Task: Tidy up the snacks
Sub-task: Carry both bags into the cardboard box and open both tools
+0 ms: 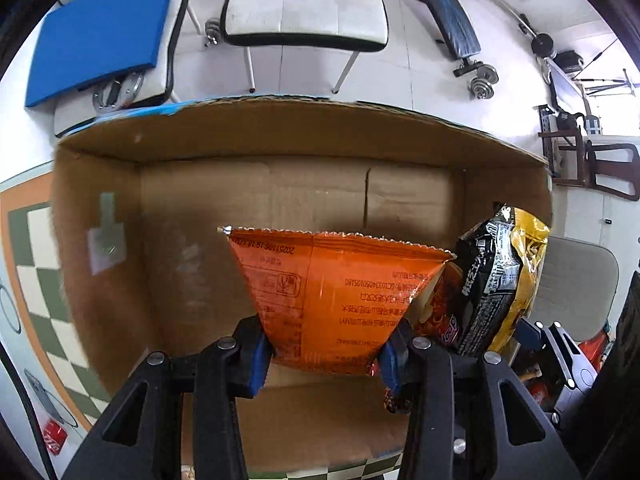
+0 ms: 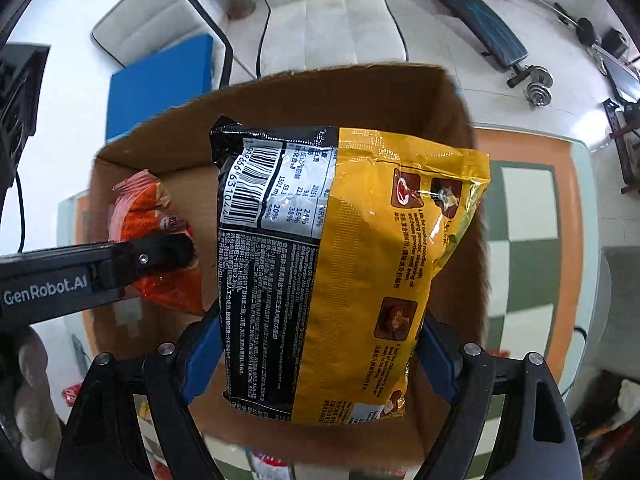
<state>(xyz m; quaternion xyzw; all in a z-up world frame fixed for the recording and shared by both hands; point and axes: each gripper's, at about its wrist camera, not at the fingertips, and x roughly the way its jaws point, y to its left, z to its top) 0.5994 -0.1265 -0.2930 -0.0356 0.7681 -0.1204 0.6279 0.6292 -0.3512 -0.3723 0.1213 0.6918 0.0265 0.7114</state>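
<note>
My left gripper (image 1: 325, 354) is shut on an orange snack packet (image 1: 336, 296) and holds it over the open cardboard box (image 1: 280, 140). My right gripper (image 2: 320, 354) is shut on a yellow and black noodle packet (image 2: 344, 264) and holds it over the same box (image 2: 360, 88). In the left wrist view the yellow and black packet (image 1: 504, 276) hangs at the box's right side, next to the orange one. In the right wrist view the left gripper (image 2: 168, 256) and its orange packet (image 2: 148, 212) are at the left, inside the box.
The box stands on a checkered green, white and orange tablecloth (image 2: 528, 208). White chairs (image 1: 308, 4), a blue pad (image 1: 100, 32), a weight bench (image 1: 444, 4) and dumbbells (image 1: 484, 80) are on the floor beyond. More packets lie by the table's near edge (image 2: 268, 460).
</note>
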